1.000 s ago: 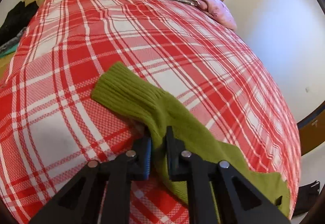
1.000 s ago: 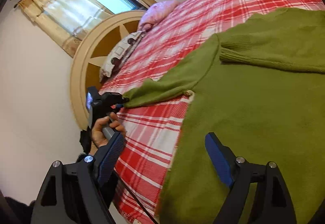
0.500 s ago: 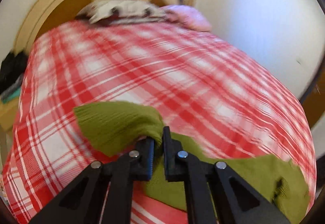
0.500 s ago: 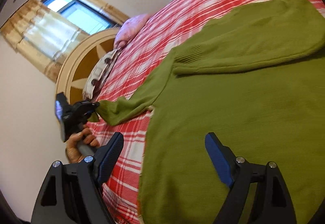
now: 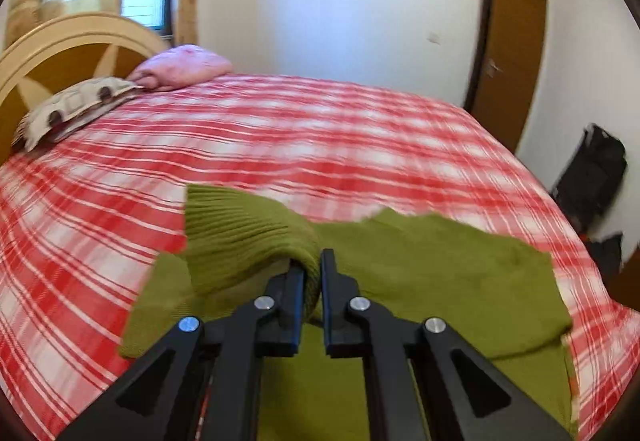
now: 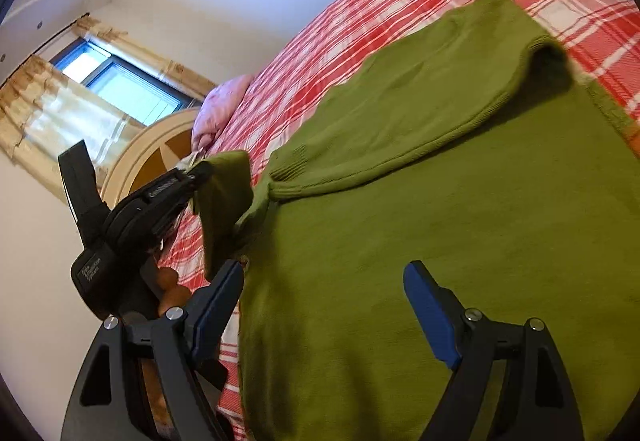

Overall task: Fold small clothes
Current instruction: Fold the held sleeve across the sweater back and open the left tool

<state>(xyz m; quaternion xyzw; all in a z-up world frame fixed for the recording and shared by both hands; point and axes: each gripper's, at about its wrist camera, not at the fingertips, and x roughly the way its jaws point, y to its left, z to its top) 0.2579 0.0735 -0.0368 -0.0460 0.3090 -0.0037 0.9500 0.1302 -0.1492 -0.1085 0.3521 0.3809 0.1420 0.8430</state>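
Note:
A green knit sweater (image 6: 440, 201) lies flat on the red plaid bed (image 5: 320, 145); it also shows in the left wrist view (image 5: 440, 273). One sleeve is folded across its body (image 6: 420, 97). My left gripper (image 5: 312, 273) is shut on the other sleeve (image 5: 240, 229) and holds it lifted above the sweater's near edge, with the ribbed cuff hanging. In the right wrist view the left gripper (image 6: 196, 173) holds that sleeve (image 6: 224, 201) at the sweater's left side. My right gripper (image 6: 324, 289) is open and empty, hovering over the sweater's body.
Two pillows (image 5: 120, 89) lie against the round wooden headboard (image 5: 60, 53) at the far end. A brown door (image 5: 508, 57) and a dark bag (image 5: 588, 177) stand beyond the bed's right side. A window (image 6: 116, 89) is behind the headboard.
My left gripper has lifted the sleeve off the bedspread and carried it inward over the sweater's body. My right gripper has stayed open above the sweater.

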